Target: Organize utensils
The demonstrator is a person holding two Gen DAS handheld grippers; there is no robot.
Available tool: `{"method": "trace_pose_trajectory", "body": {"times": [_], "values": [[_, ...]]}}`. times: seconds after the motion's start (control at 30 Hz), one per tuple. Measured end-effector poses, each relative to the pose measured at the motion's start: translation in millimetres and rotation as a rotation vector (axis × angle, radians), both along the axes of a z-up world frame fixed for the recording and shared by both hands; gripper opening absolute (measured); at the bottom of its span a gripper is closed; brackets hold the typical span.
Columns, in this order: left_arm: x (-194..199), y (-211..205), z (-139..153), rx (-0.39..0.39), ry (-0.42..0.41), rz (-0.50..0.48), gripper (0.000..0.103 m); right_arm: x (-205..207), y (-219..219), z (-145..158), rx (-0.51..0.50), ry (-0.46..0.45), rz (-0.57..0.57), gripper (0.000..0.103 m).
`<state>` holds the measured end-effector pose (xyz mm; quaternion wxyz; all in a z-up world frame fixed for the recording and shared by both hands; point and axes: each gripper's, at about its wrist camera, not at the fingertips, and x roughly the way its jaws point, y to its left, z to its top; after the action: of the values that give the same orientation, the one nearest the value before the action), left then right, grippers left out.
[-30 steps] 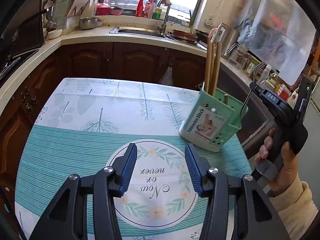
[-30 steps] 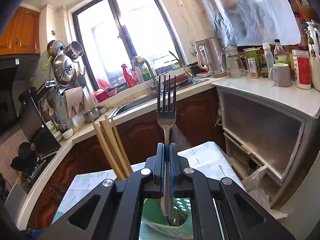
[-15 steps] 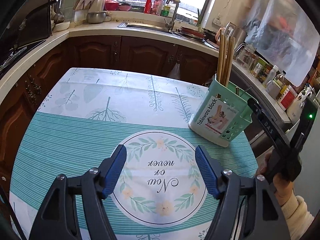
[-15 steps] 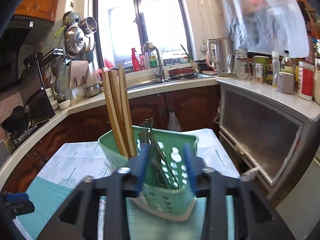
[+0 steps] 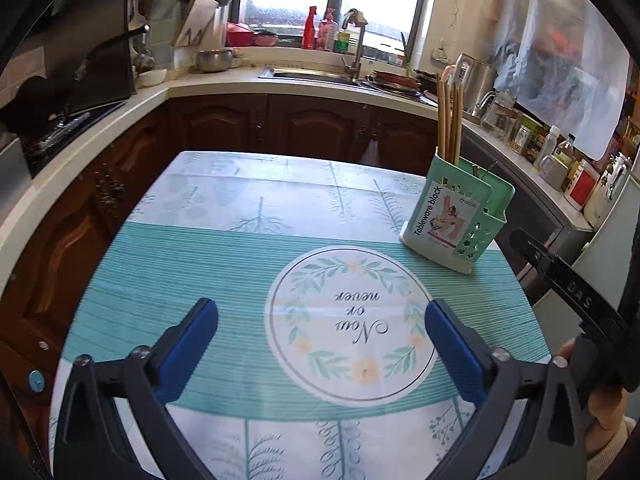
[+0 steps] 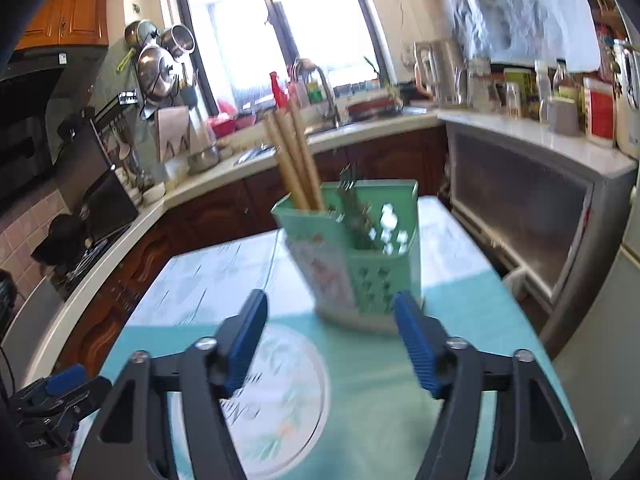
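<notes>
A mint green tableware holder (image 5: 460, 216) (image 6: 360, 248) stands on the table near its right edge. Wooden chopsticks (image 5: 448, 120) (image 6: 296, 160) rise from its rear compartment, and metal forks (image 6: 352, 204) lean in the compartment beside them. My left gripper (image 5: 320, 320) hovers over the round wreath print on the tablecloth, its jaws opening wide with nothing between them. My right gripper (image 6: 332, 320) sits just in front of the holder, jaws opening and empty; its black body (image 5: 576, 304) shows at the right of the left wrist view, held by a hand.
The table wears a teal and white leaf tablecloth (image 5: 200, 264). Kitchen counters wrap around behind it, with a sink and tap (image 5: 354, 44) under the window, a kettle (image 5: 476, 80), jars and bottles (image 6: 560, 96) at right, and pots hanging at left (image 6: 156, 64).
The right gripper let go of the fork, which now stands in the holder, then opened and drew back and down. The left gripper opened wider and shifted back over the cloth.
</notes>
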<state>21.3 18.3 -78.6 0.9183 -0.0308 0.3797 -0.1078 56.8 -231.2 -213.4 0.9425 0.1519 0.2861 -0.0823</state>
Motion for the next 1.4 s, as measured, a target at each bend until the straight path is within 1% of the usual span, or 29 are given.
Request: {"method": "trace_pose_trajectory", "body": {"times": [0.07, 0.17, 0.27, 0.3, 0.33, 0.37, 0.47, 0.53, 0.7, 0.8, 0.93, 1.03, 1.13, 1.23, 1.4], "values": [[-10, 6, 8, 0.018, -0.011, 0.017, 0.102, -20, 16, 4, 0.006, 0.025, 0.014, 0.071], [-24, 14, 22, 0.046, -0.017, 0.028, 0.102, -49, 37, 12, 0.010, 0.095, 0.033, 0.073], [-39, 19, 41, 0.088, -0.043, 0.036, 0.102, -80, 59, 28, 0.020, 0.140, 0.071, 0.076], [-44, 20, 47, 0.101, -0.051, 0.037, 0.102, -85, 67, 39, 0.011, 0.152, 0.082, 0.079], [-48, 20, 53, 0.111, -0.054, 0.038, 0.102, -93, 74, 43, -0.003, 0.166, 0.092, 0.081], [-51, 21, 58, 0.116, -0.054, 0.035, 0.102, -103, 82, 50, -0.018, 0.180, 0.108, 0.085], [-58, 20, 71, 0.120, -0.046, 0.013, 0.102, -124, 102, 76, -0.049, 0.177, 0.141, 0.088], [-61, 19, 77, 0.121, -0.036, 0.006, 0.102, -140, 115, 95, -0.078, 0.172, 0.139, 0.090], [-68, 19, 88, 0.128, -0.029, 0.011, 0.102, -170, 137, 134, -0.057, 0.145, 0.119, 0.096], [-70, 22, 94, 0.119, -0.019, 0.034, 0.102, -175, 142, 151, -0.043, 0.149, 0.096, 0.097], [-71, 24, 97, 0.127, -0.006, 0.048, 0.102, -182, 146, 162, -0.031, 0.149, 0.091, 0.097], [-72, 23, 97, 0.141, 0.002, 0.060, 0.102, -182, 148, 168, -0.047, 0.152, 0.081, 0.097], [-71, 22, 98, 0.141, 0.012, 0.058, 0.102, -176, 142, 169, -0.050, 0.155, 0.075, 0.097], [-70, 19, 99, 0.153, 0.005, 0.055, 0.102, -177, 142, 173, -0.062, 0.152, 0.064, 0.097], [-70, 16, 99, 0.163, 0.002, 0.054, 0.102, -167, 136, 174, -0.078, 0.147, 0.049, 0.097]]}}
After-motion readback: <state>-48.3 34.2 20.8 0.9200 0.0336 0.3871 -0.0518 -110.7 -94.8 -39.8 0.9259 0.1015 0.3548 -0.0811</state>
